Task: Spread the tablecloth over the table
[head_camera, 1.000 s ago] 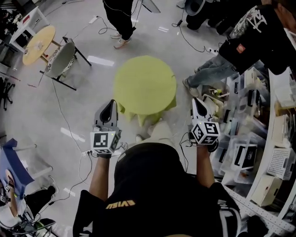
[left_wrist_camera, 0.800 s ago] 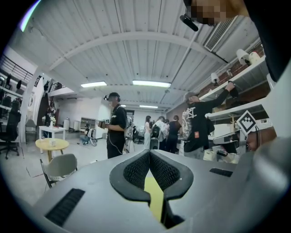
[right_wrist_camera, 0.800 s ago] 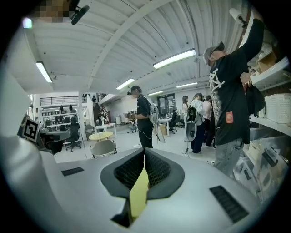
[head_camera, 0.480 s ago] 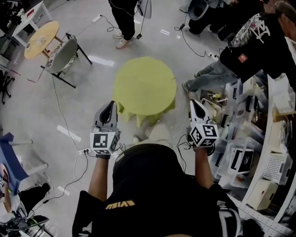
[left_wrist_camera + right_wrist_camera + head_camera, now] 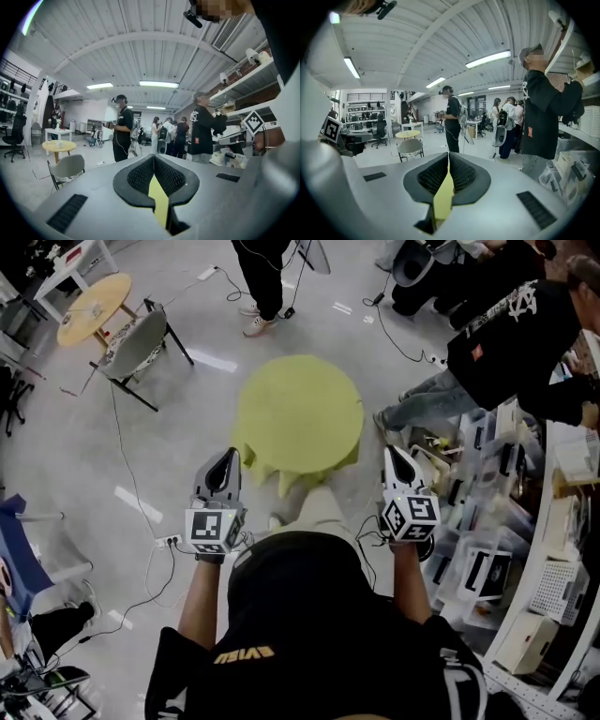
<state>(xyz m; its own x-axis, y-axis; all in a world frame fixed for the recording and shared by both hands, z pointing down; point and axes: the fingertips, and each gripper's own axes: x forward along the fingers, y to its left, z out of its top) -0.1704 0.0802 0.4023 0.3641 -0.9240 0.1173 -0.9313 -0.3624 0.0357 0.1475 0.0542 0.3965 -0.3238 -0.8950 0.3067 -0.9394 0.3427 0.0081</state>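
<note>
Tablecloth point(image 5: 295, 409) already over tabletop, near hem rumpled; L tool point(image 5: 224, 457) & R tool point(image 5: 392, 454) shut, seemingly empty; prob. only smoothing left.

Bright ceiling strips point(image 5: 158, 84) light my room evenly, glaring off the glossy floor point(image 5: 66, 451); picture edges bend into black corners.

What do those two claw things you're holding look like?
The left claw and right claw are grey wedges with black ridged pads. Each carries a white cube with black square markers. The person wears a black short-sleeved shirt with yellow lettering.
</note>
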